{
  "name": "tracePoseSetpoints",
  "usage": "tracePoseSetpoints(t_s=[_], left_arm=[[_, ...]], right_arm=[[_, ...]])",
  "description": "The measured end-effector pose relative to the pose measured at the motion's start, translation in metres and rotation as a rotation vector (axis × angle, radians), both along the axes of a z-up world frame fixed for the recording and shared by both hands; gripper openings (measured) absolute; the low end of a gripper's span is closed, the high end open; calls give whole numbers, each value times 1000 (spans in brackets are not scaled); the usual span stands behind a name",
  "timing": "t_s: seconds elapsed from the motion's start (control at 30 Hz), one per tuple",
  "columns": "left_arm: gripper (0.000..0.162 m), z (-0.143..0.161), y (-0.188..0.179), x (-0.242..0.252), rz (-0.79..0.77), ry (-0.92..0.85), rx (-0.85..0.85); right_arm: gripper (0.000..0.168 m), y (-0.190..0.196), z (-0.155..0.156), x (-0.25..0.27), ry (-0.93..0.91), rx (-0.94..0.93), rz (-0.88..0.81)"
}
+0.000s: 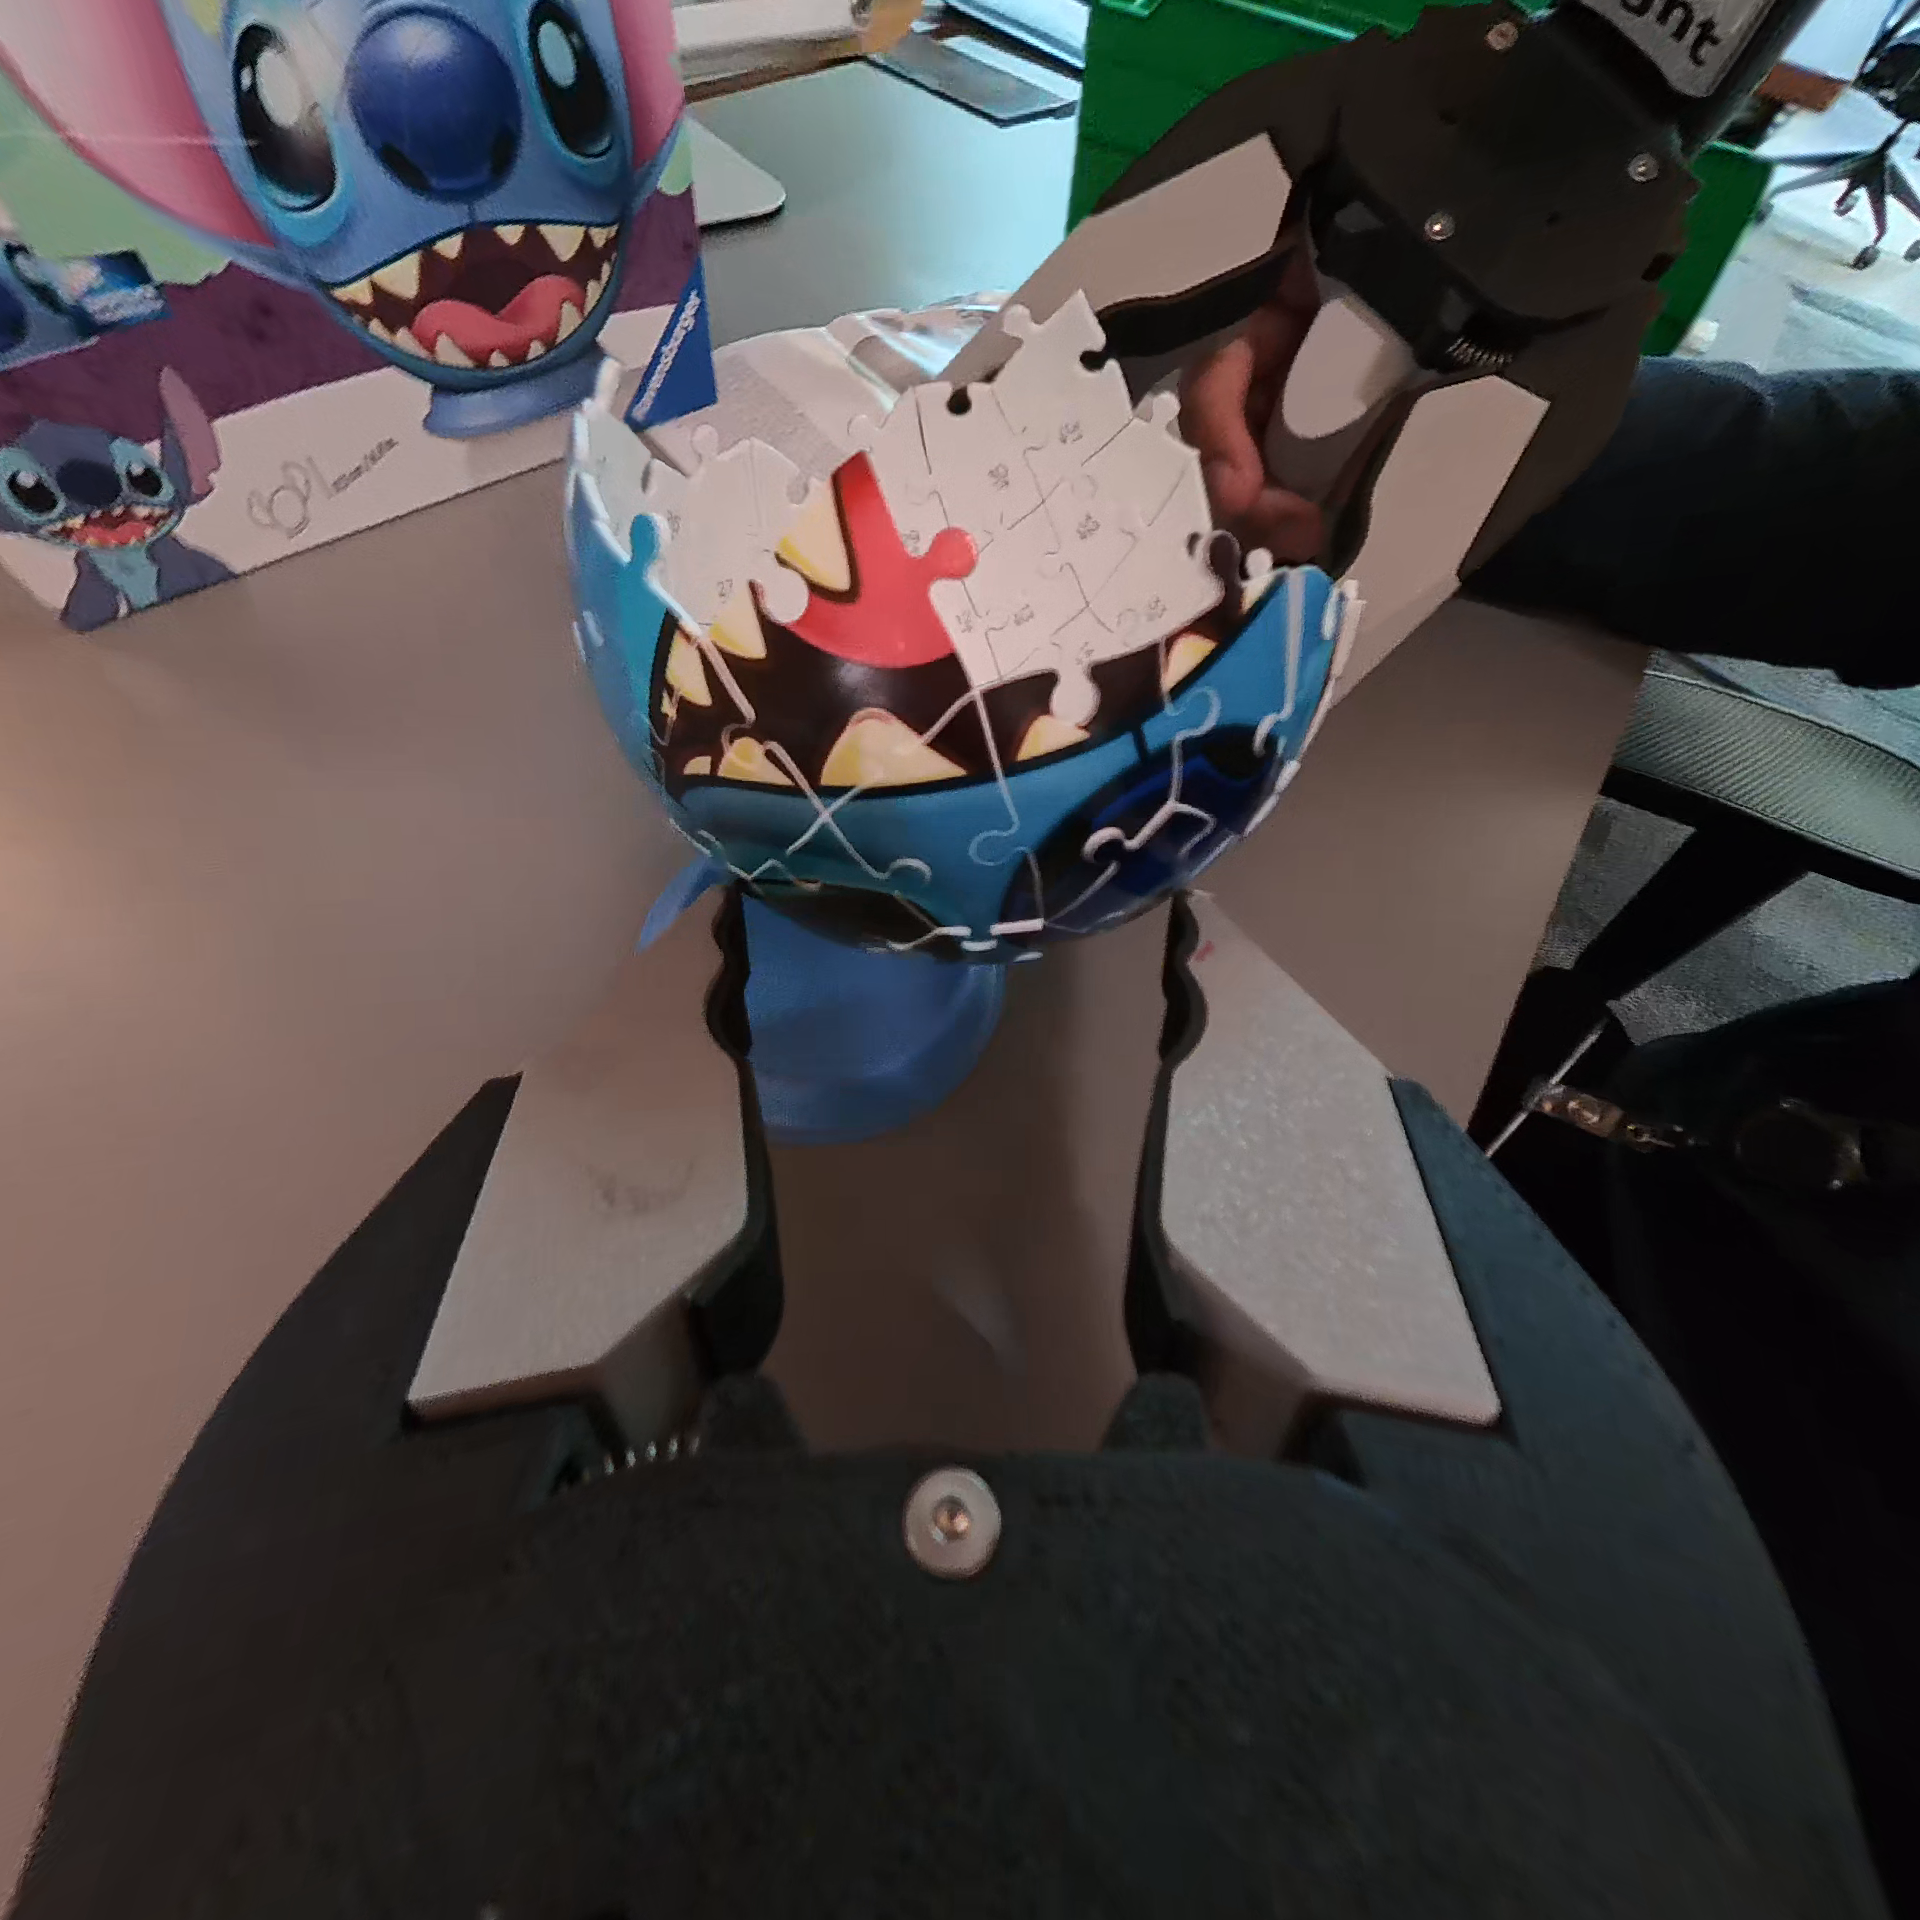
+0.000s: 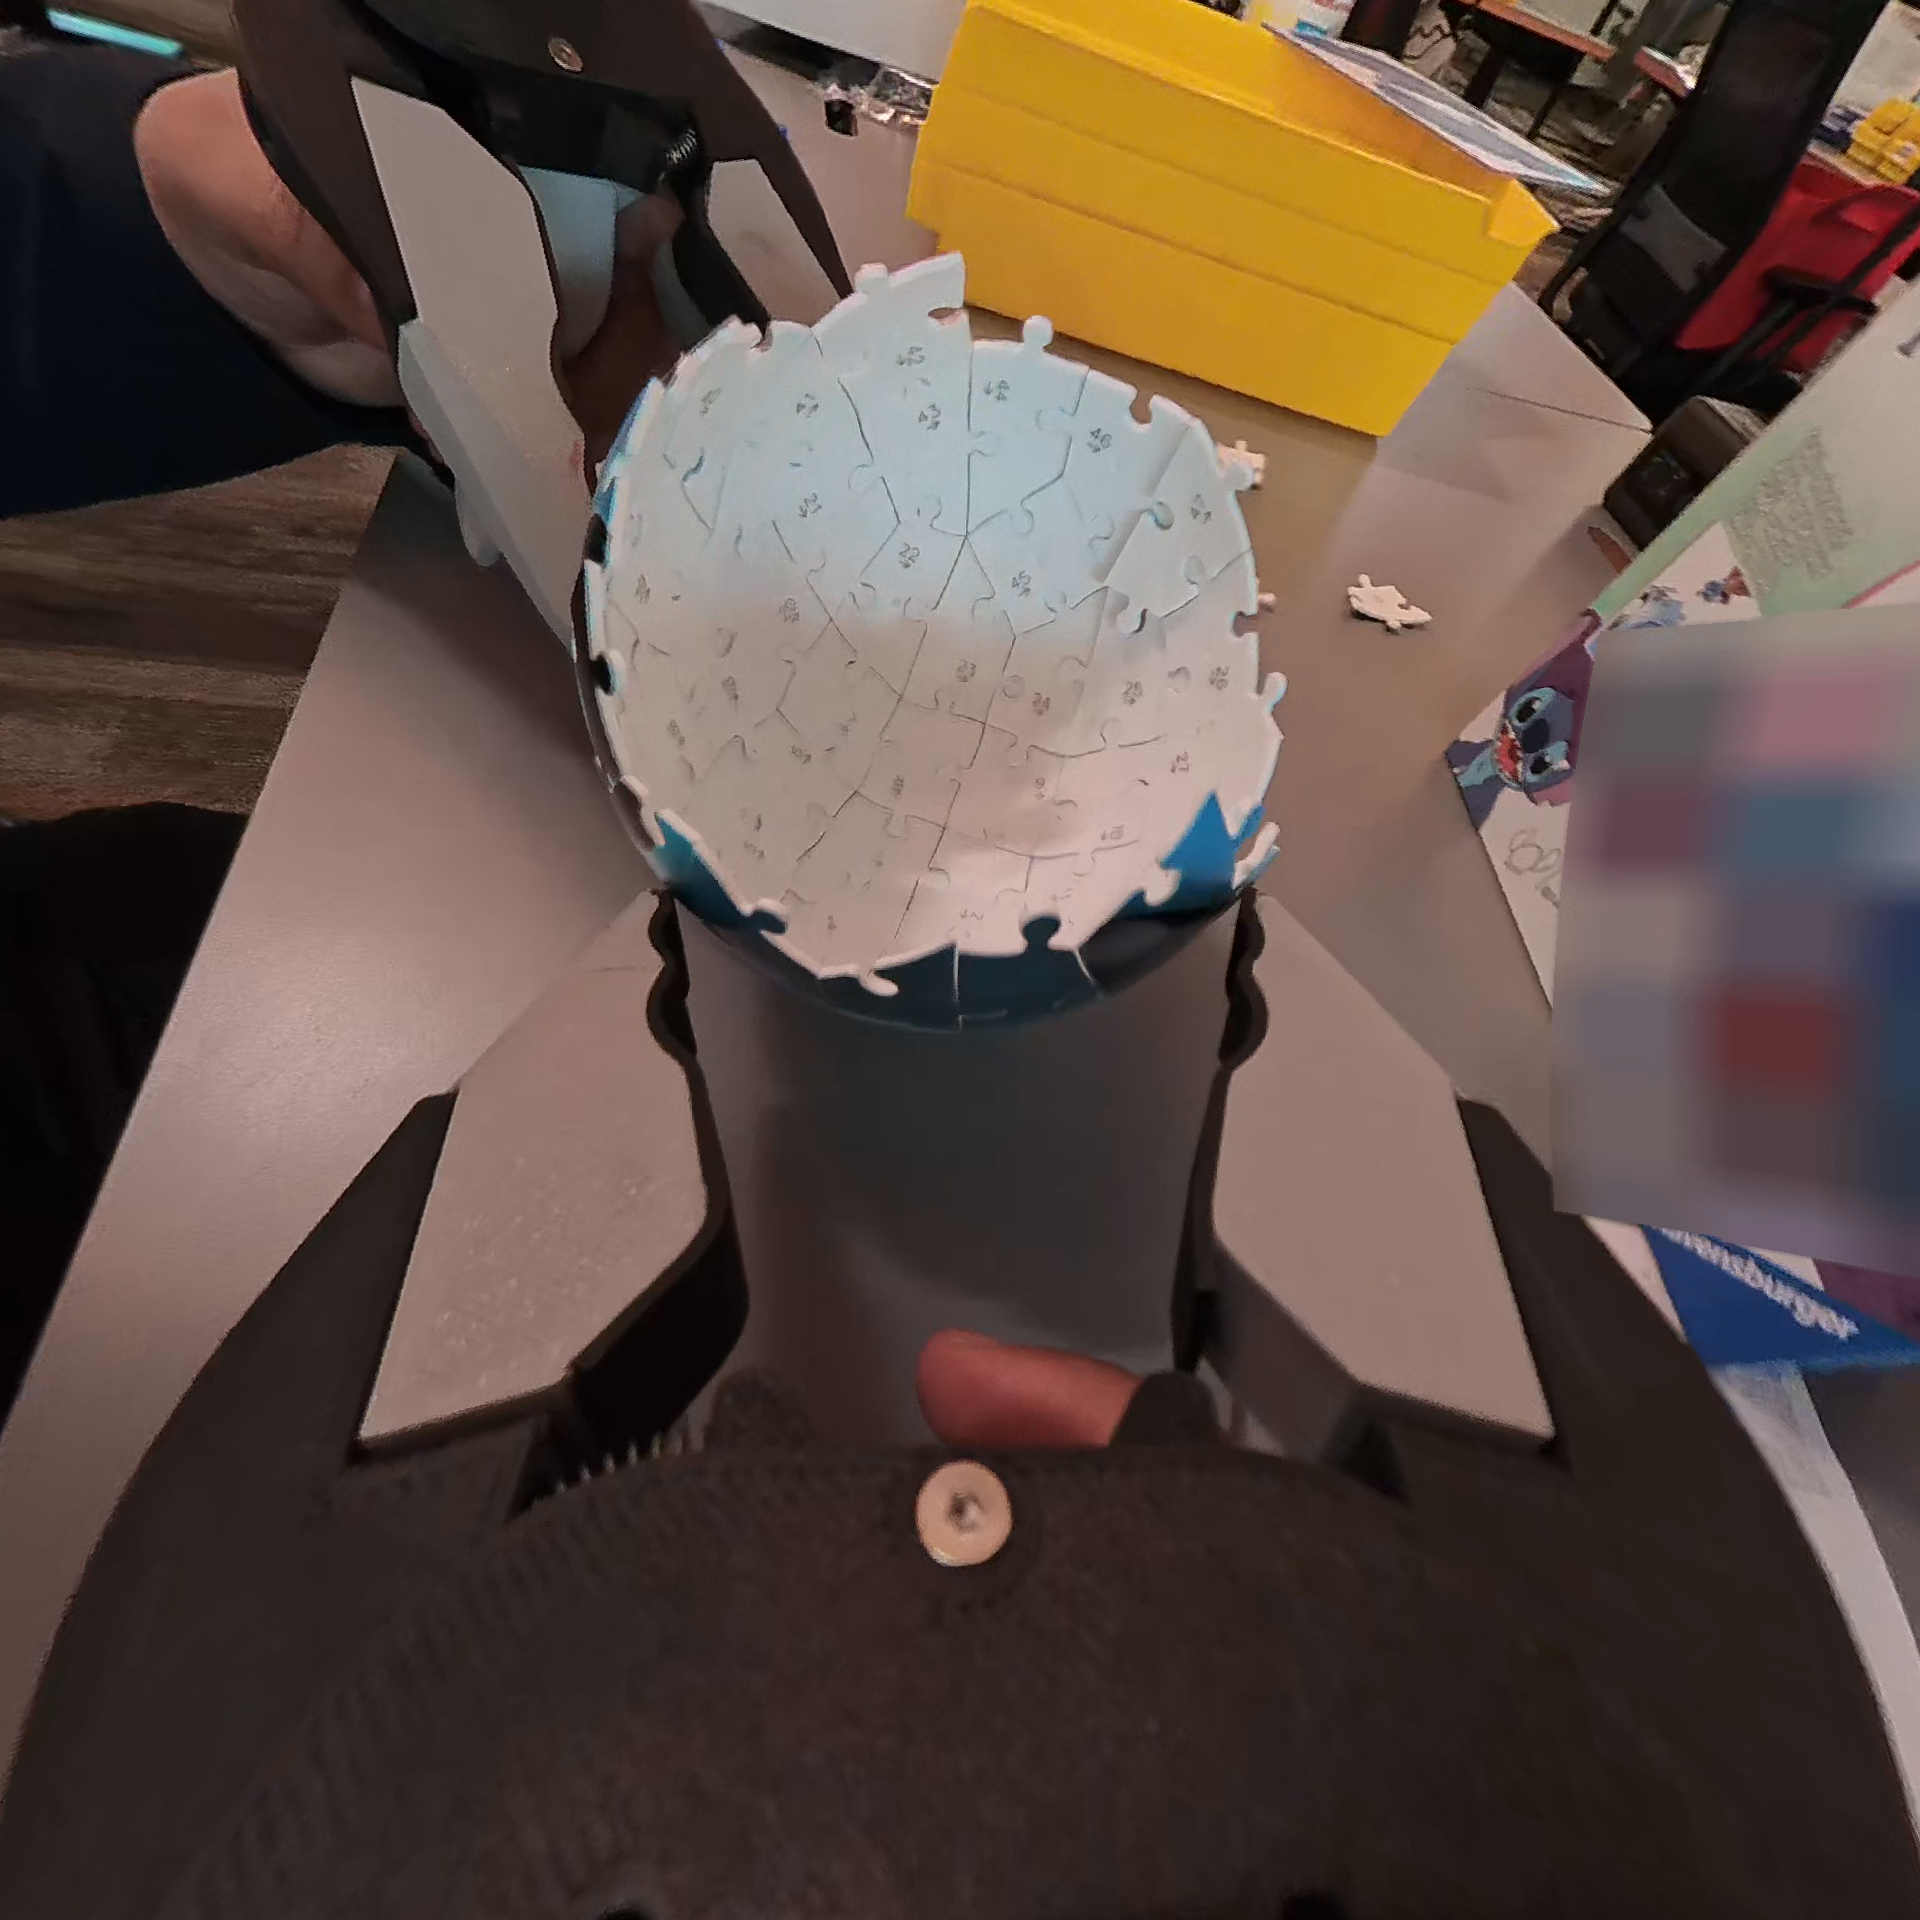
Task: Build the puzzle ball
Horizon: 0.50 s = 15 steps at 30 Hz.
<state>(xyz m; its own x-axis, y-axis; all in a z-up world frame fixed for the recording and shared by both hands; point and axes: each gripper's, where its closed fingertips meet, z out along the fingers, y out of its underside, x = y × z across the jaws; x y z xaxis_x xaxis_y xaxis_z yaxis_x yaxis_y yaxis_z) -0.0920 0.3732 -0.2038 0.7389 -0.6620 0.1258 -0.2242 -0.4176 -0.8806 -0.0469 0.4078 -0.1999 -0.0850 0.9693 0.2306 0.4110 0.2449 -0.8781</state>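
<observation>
The half-built puzzle ball (image 1: 935, 748) is an open bowl of joined pieces, blue outside with a toothy mouth print and white inside (image 2: 935, 675). It sits on a blue stand (image 1: 862, 1049) on the grey table (image 1: 312, 883). My left gripper (image 1: 956, 935) is open, its fingertips on either side of the stand and the ball's underside. My right gripper (image 2: 956, 935) is open, its fingertips flanking the ball's near edge. In the left wrist view the right gripper (image 1: 1184, 488) straddles the ball's far right rim. In the right wrist view the left gripper (image 2: 670, 421) is at the ball's far left.
The puzzle box (image 1: 312, 312) stands at the back left of the left wrist view. Two loose white pieces (image 2: 1387, 603) lie right of the ball. Stacked yellow bins (image 2: 1195, 208) and a green crate (image 1: 1195, 104) stand behind. The table edge and a chair (image 1: 1766, 748) are at the right.
</observation>
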Motion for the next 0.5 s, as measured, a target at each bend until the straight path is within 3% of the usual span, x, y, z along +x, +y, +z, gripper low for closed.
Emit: tracePoseSetpoints(t_s=[0.2, 0.5], left_arm=[[78, 3, 10, 33, -99, 23, -19], [76, -19, 20, 81, -246, 159, -67]], right_arm=[[103, 4, 0, 36, 2, -51, -128], [102, 6, -18, 92, -40, -43, -328]])
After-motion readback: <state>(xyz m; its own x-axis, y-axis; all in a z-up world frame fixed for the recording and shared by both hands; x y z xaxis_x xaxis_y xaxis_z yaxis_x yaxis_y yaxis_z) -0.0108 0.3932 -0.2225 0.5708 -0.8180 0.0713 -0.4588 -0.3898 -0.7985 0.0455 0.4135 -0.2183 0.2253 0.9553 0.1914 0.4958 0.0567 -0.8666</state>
